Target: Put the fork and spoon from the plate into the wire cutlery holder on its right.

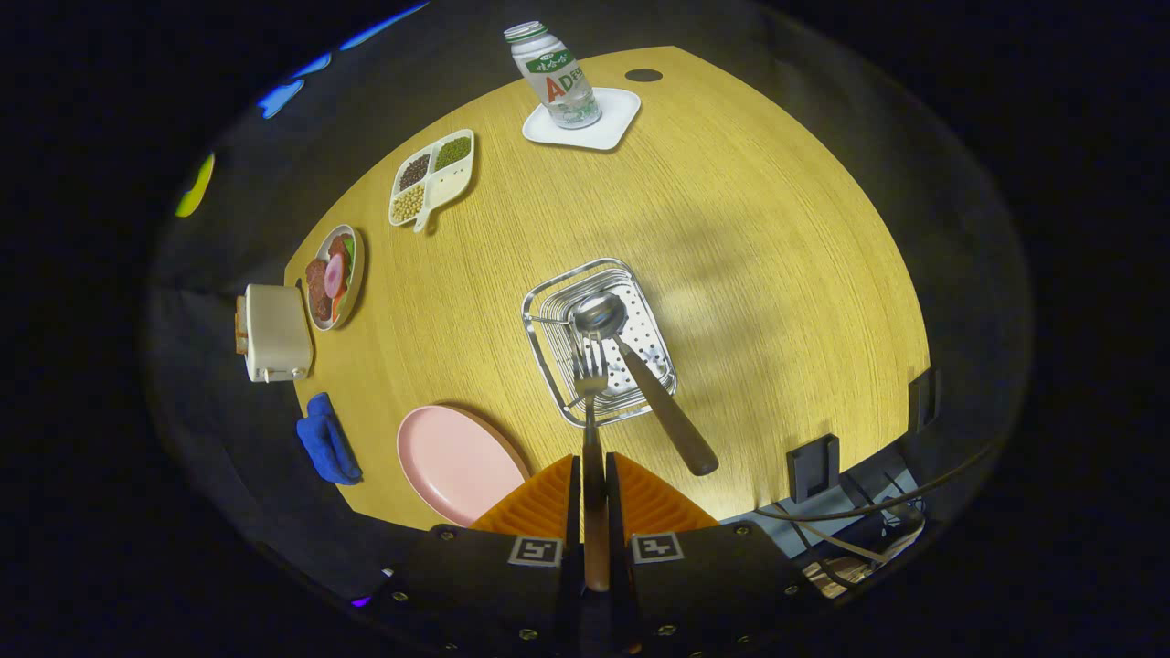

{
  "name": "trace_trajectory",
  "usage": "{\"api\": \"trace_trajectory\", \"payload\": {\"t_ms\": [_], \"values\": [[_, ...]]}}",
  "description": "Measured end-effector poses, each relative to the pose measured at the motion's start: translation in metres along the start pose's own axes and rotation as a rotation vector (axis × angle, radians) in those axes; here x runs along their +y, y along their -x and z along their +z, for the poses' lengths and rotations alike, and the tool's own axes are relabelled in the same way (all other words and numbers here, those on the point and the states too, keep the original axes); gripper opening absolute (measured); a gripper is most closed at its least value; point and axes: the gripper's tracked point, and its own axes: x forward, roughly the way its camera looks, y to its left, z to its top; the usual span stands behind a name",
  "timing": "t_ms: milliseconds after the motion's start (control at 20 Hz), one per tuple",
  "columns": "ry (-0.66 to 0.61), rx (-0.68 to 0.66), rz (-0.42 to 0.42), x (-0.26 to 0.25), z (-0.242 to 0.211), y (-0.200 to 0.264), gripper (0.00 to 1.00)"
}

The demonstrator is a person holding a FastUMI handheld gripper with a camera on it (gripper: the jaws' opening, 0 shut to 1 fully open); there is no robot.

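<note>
The hand-held gripper (594, 475) is clamped on the wooden handle of the fork (590, 402), whose prongs hang over the near rim of the wire cutlery holder (558, 292). The spoon (640, 366) already rests in that holder, bowl inside, handle slanting out over its near edge. The pink plate (452, 457) lies bare on the counter (777, 274), just left of the holder.
</note>
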Motion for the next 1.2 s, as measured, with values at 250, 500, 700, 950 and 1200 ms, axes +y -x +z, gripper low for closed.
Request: {"api": "trace_trajectory", "payload": {"t_ms": [250, 500, 700, 950, 1200], "values": [[-0.003, -0.018, 0.002, 0.001, 0.002, 0.002, 0.13], [0.021, -0.077, -0.004, 0.004, 0.011, 0.007, 0.19], [0.002, -0.152, 0.036, 0.013, 0.024, 0.011, 0.21], [0.049, -0.241, 0.037, 0.017, 0.032, 0.015, 0.45], [0.121, -0.366, 0.050, 0.028, 0.040, 0.026, 0.80]]}}
